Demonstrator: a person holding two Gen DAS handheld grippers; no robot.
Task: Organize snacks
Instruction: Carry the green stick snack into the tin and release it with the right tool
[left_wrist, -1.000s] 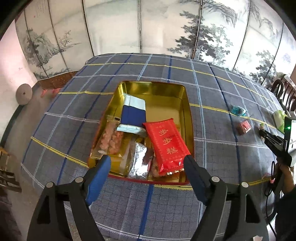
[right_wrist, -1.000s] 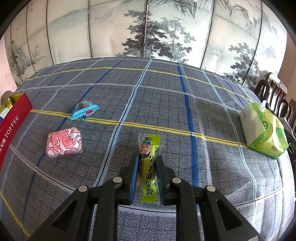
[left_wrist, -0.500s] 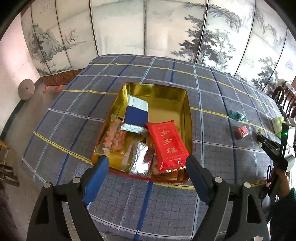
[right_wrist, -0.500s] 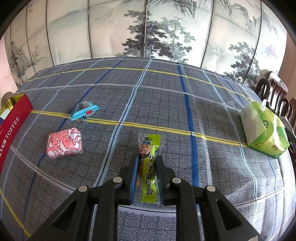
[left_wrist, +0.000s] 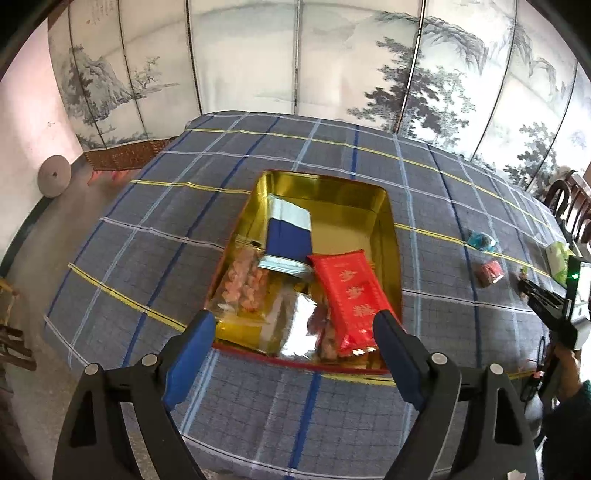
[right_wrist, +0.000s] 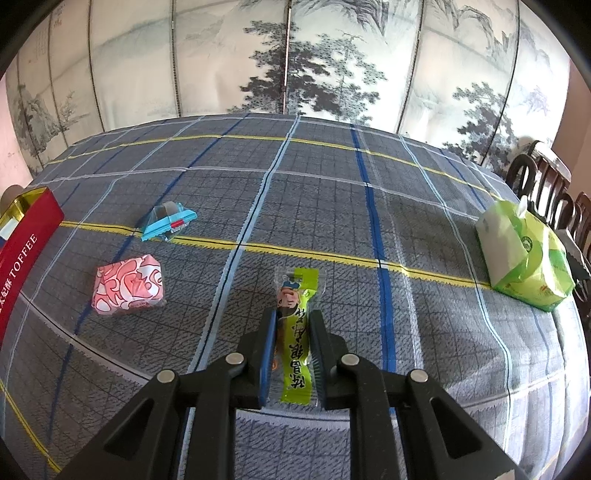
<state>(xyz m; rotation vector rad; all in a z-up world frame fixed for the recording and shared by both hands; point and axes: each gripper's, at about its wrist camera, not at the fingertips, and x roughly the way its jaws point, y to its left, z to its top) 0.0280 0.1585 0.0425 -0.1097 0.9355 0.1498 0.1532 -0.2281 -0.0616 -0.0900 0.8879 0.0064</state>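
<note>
Your right tongs are clenched on the green snack stick, low centre of frame, lying on the tabletop. Your left tongs are opening, nothing between them, over the gold tin at mid-frame holding the red packet.

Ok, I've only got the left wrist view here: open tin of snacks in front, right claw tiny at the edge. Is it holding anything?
Observer: Yes. The right claw is shut on a green snack stick, which lies along the tablecloth.
Operator: Anything loose near it?
Observer: A pink-patterned packet and a blue-wrapped sweet lie to its left, apart from each other.
Operator: And on its other side?
Observer: A green and white bag sits near the table's right edge.
Operator: Any label on the tin?
Observer: Its red side reads TOFFEE.
</note>
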